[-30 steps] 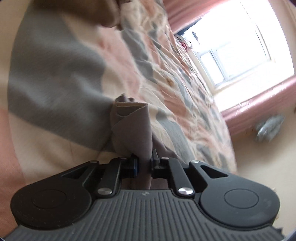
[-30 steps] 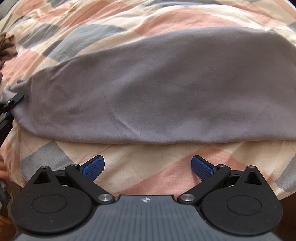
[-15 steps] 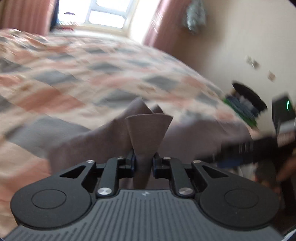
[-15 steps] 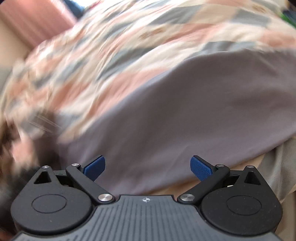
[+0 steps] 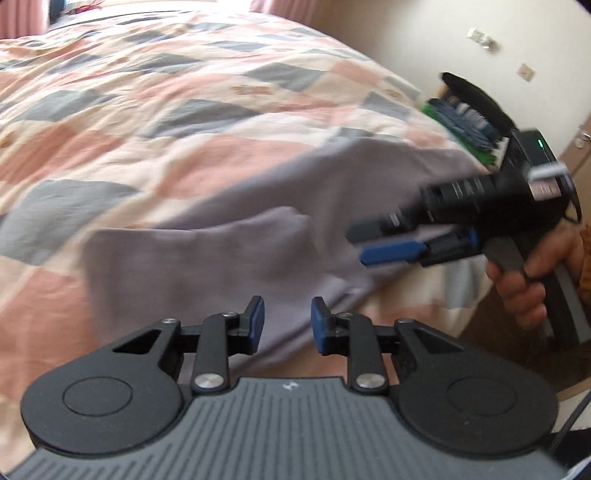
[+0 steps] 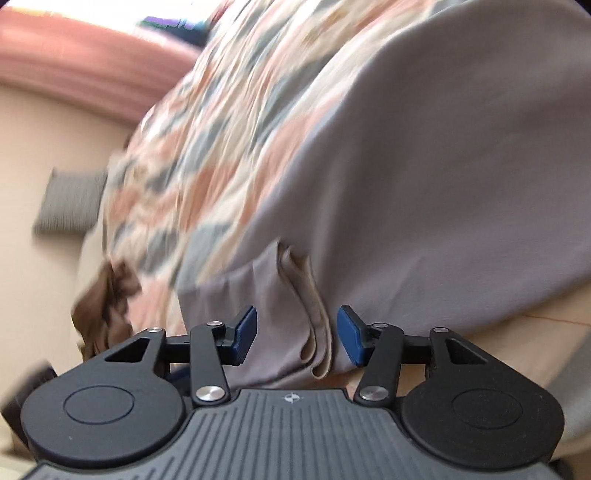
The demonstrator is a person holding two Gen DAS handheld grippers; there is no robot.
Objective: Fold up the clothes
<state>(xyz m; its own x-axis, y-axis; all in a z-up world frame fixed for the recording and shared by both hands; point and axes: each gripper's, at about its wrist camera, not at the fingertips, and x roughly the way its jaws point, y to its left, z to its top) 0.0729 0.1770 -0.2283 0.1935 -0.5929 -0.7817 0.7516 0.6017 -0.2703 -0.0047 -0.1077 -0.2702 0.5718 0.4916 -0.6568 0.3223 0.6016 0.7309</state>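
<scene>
Left wrist view: the grey garment lies spread on the patchwork quilt of the bed, close to the near edge, with one corner folded over onto the main panel. The left gripper hovers just above the near edge of the garment. Its blue-padded jaws stand apart with a clear gap between them and hold nothing.

To the right, the right gripper is seen side-on, held by a hand wrapped around its grey handle. It points toward the folded corner. Its blue finger is just above the fabric; whether it touches cannot be determined because of blur.

Right wrist view: the garment fills most of the right half of the picture, lying on the quilt. A bunched fold of the fabric rises between the two blue pads of the right gripper. The pads stand apart on either side of the fold and do not press it; the jaws are released.

Surroundings: a brown cloth lies at the left edge of the quilt, apart from the grey garment. A pink curtain hangs at the far side. Beyond the bed in the left wrist view, a stack of green and blue items stands near a pale wall.
</scene>
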